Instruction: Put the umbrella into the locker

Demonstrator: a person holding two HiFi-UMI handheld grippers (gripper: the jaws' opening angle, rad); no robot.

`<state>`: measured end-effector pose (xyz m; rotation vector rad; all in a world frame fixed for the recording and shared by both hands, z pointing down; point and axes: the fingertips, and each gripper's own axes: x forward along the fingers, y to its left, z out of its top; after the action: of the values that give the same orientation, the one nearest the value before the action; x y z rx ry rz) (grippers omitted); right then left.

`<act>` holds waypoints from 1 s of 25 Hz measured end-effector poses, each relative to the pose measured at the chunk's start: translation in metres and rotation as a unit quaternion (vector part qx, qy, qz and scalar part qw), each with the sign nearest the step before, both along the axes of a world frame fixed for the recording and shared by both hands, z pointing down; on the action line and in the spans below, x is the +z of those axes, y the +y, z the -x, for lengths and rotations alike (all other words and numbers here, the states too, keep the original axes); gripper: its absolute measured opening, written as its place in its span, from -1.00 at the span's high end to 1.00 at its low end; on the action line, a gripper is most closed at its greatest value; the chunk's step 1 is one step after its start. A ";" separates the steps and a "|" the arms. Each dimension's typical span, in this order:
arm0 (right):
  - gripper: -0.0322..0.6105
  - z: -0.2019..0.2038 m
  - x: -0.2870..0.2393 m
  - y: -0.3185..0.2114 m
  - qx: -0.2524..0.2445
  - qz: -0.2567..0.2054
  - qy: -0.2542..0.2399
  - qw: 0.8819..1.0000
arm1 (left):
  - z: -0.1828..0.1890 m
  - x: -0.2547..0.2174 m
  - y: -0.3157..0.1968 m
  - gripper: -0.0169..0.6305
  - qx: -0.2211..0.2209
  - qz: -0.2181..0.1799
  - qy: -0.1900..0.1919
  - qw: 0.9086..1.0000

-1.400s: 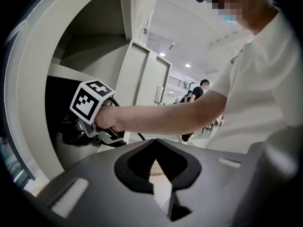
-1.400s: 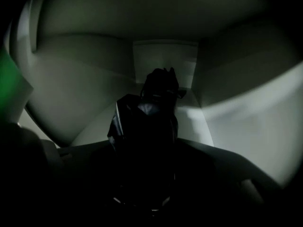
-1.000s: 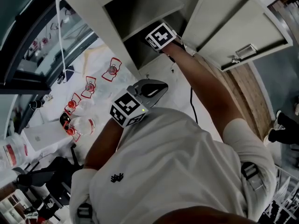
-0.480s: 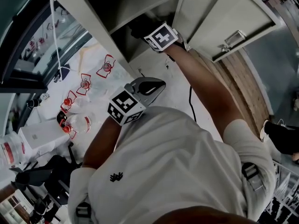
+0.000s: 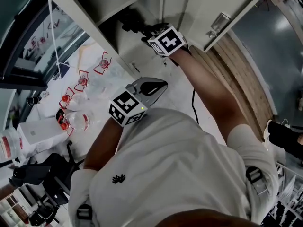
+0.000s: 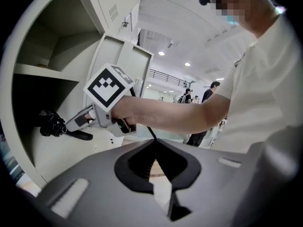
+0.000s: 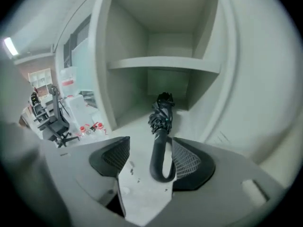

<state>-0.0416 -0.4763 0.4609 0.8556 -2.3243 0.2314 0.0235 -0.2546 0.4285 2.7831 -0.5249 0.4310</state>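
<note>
A folded black umbrella (image 7: 161, 115) with a curved handle points into the lower compartment of a pale locker (image 7: 161, 65). Its handle lies between the jaws of my right gripper (image 7: 150, 157), against the right pad; the left pad stands apart from it, so this gripper is open. In the left gripper view the right gripper (image 6: 80, 124) reaches to the locker mouth with the umbrella (image 6: 51, 125) ahead of it. The head view shows the umbrella (image 5: 129, 21) as a dark bundle inside the locker. My left gripper (image 5: 158, 85) hangs back near the body, shut and holding nothing.
The locker door (image 5: 208, 8) stands open to the right of my right arm. A white table (image 5: 42, 131) with several red-capped bottles (image 5: 71, 122) lies at the left, beside an office chair (image 5: 42, 174). A black cable (image 5: 193, 103) runs along the floor.
My right gripper has gone forward to the locker mouth, and the umbrella now reaches into the lower compartment. The left gripper has hardly moved.
</note>
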 end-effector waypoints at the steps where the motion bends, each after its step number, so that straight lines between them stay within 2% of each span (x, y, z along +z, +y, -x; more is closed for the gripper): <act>1: 0.04 -0.004 -0.002 0.009 -0.003 0.001 -0.004 1.000 | -0.004 0.000 0.005 0.78 -0.002 0.000 0.000 1.000; 11: 0.08 -0.049 0.001 0.087 -0.011 0.001 -0.046 0.999 | -0.036 0.007 0.050 0.78 -0.023 0.007 0.003 1.000; 15: 0.08 -0.064 -0.001 0.123 -0.016 0.005 -0.069 0.998 | -0.041 0.012 0.070 0.78 -0.033 0.011 0.001 0.999; 25: 0.24 -0.102 0.000 0.200 -0.005 0.013 -0.119 0.993 | -0.050 0.029 0.112 0.78 -0.040 0.027 -0.010 0.999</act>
<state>0.0606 -0.2759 0.4605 0.8419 -2.5393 0.3763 0.0730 -0.1425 0.4571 2.6989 -0.6167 0.4479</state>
